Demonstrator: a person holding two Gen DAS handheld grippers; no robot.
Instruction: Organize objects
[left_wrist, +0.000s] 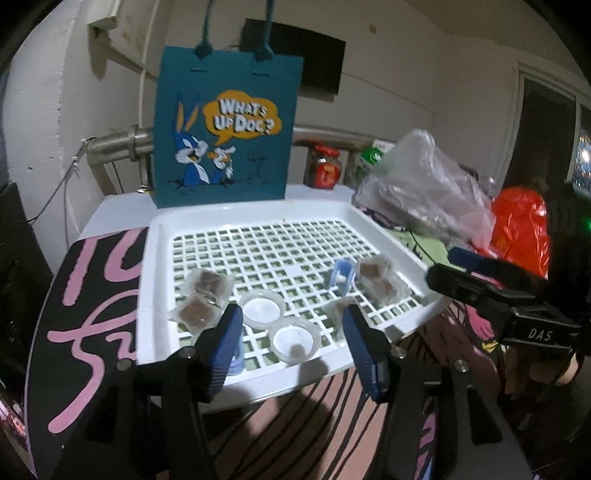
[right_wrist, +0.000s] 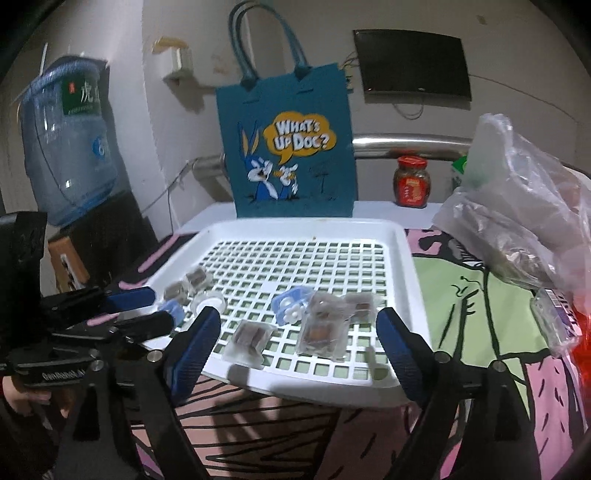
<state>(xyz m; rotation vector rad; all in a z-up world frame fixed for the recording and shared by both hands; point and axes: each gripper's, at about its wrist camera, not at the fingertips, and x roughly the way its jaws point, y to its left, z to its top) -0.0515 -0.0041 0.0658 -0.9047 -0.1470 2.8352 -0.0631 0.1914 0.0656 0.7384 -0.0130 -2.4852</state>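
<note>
Both the left tongs (left_wrist: 291, 345) and right tongs (right_wrist: 299, 345) stand wide and empty over the near edge of the white tray (right_wrist: 402, 236), where snack packets (right_wrist: 323, 330), two lidded cups (left_wrist: 275, 323) and blue clips (right_wrist: 290, 304) lie scattered, so sorting looks barely begun.

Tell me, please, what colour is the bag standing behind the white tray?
The bag is teal blue, with a cartoon rabbit and a yellow speech bubble. The right wrist view shows it best.
</note>
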